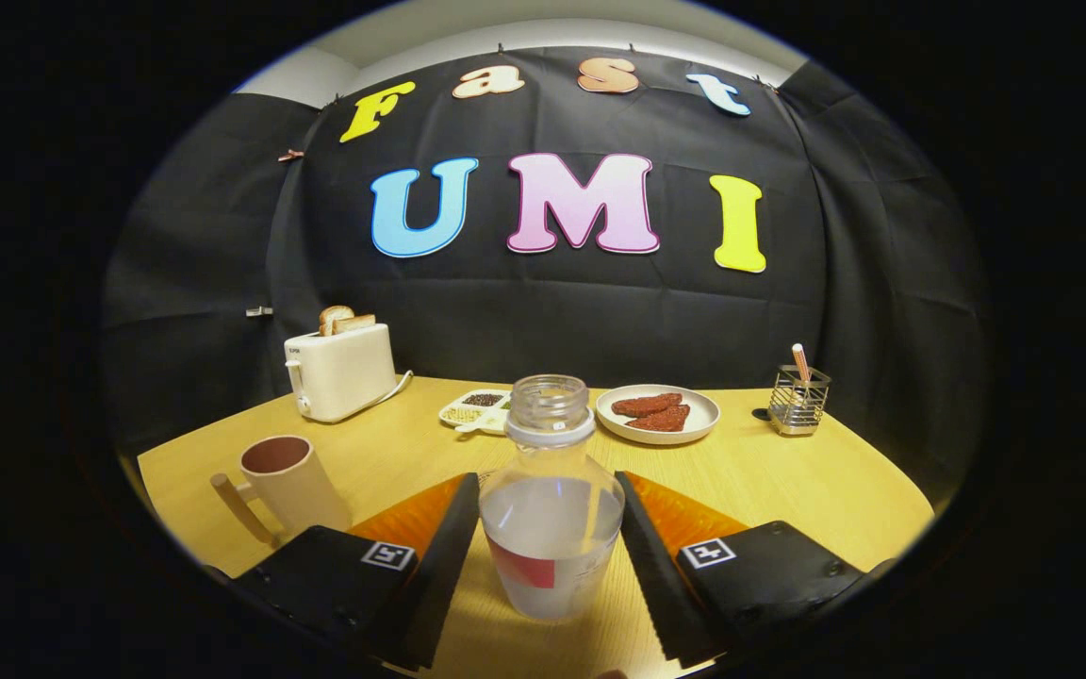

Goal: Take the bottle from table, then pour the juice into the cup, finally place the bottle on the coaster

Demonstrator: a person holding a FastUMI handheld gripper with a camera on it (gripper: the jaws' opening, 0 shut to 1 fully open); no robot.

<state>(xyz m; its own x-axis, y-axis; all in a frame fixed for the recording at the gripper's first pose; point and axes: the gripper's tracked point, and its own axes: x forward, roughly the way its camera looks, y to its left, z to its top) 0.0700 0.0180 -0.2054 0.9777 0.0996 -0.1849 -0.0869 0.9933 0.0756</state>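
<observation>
A clear uncapped bottle [551, 528] stands upright between my fingers, holding pale liquid to about half its height and bearing a red patch on its label. My gripper [548, 483] is shut on the bottle, with both fingers pressing on its wide lower body. I cannot tell whether its base rests on the wooden table [392, 453]. A beige cup [288, 483] with a wooden handle stands on the table to the left, just beyond my left finger [439, 556]; its inside looks dark and empty.
Beyond the bottle are a small divided dish [475, 409] of seeds and a white plate [694, 424] with two reddish-brown slices. A white toaster [340, 370] with bread stands back left. A wire holder [798, 400] with a utensil stands back right.
</observation>
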